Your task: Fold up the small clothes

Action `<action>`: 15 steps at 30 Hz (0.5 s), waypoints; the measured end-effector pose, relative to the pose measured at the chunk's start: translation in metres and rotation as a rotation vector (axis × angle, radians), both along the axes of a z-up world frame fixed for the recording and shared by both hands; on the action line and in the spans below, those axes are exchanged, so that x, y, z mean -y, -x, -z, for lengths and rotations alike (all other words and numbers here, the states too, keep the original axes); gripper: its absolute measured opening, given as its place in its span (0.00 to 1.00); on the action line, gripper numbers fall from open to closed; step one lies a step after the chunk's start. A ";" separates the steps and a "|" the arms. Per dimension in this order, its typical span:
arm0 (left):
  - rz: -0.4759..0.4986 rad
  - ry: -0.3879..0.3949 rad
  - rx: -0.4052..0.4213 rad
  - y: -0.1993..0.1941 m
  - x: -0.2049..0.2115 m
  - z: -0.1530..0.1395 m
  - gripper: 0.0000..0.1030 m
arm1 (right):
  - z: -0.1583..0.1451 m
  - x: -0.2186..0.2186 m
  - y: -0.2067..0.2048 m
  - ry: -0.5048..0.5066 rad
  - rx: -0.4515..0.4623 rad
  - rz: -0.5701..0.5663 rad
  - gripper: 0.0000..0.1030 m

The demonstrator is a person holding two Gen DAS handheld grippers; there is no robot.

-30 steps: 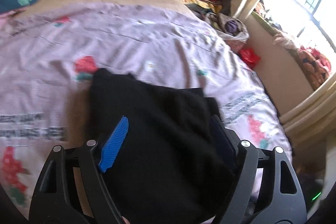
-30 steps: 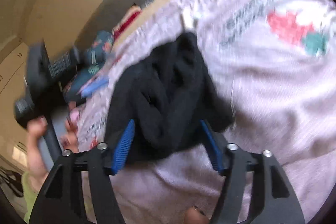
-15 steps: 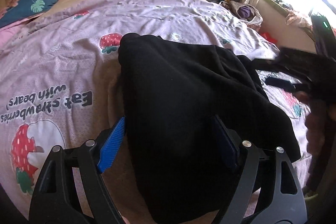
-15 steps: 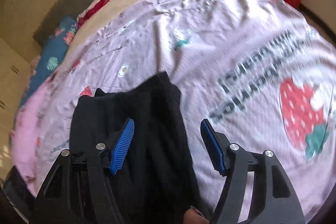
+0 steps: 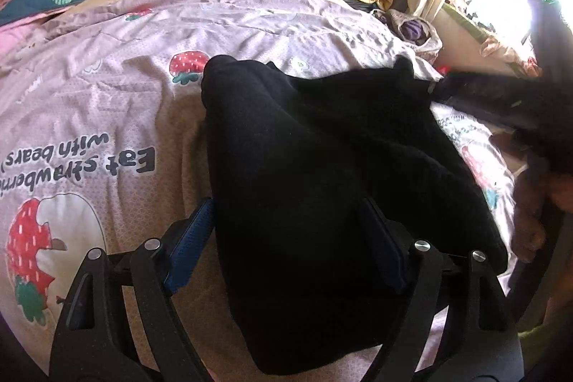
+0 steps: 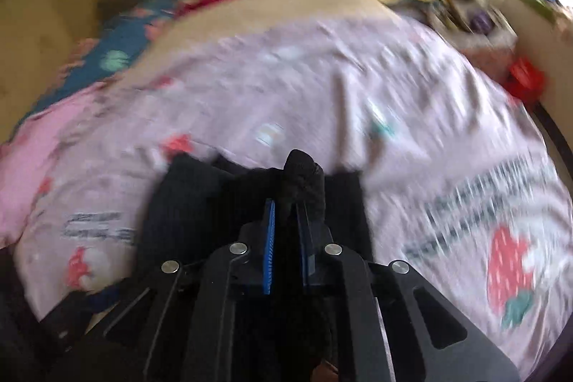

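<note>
Lying rumpled, black garment (image 5: 322,174) on strawberry-print sheet (image 5: 107,117).

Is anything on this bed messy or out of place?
The black garment is not yet neat: it lies bunched and creased on the strawberry-print sheet, and the right gripper pinches up a fold of it. The left gripper straddles it, open. The right wrist view is motion-blurred.
</note>
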State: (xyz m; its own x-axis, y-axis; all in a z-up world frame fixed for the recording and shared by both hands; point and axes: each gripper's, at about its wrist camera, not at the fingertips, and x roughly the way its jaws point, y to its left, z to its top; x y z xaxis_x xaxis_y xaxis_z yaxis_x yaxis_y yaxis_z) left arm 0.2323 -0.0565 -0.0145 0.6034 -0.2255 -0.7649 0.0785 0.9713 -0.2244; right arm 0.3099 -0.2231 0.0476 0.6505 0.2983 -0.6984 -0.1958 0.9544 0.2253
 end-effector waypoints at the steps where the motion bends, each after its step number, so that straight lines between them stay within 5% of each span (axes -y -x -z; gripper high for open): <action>1: -0.004 0.001 0.000 0.001 0.000 -0.001 0.72 | -0.007 0.001 -0.001 -0.021 0.030 -0.029 0.09; 4: -0.009 -0.002 0.002 0.001 0.004 -0.002 0.74 | -0.006 0.016 -0.014 -0.049 0.064 -0.065 0.09; 10: 0.028 -0.057 0.017 0.005 0.022 -0.001 0.76 | 0.059 0.068 -0.038 -0.157 -0.082 0.031 0.05; 15: 0.035 -0.085 0.030 0.010 0.030 0.001 0.77 | 0.076 0.068 -0.022 -0.078 -0.079 0.074 0.06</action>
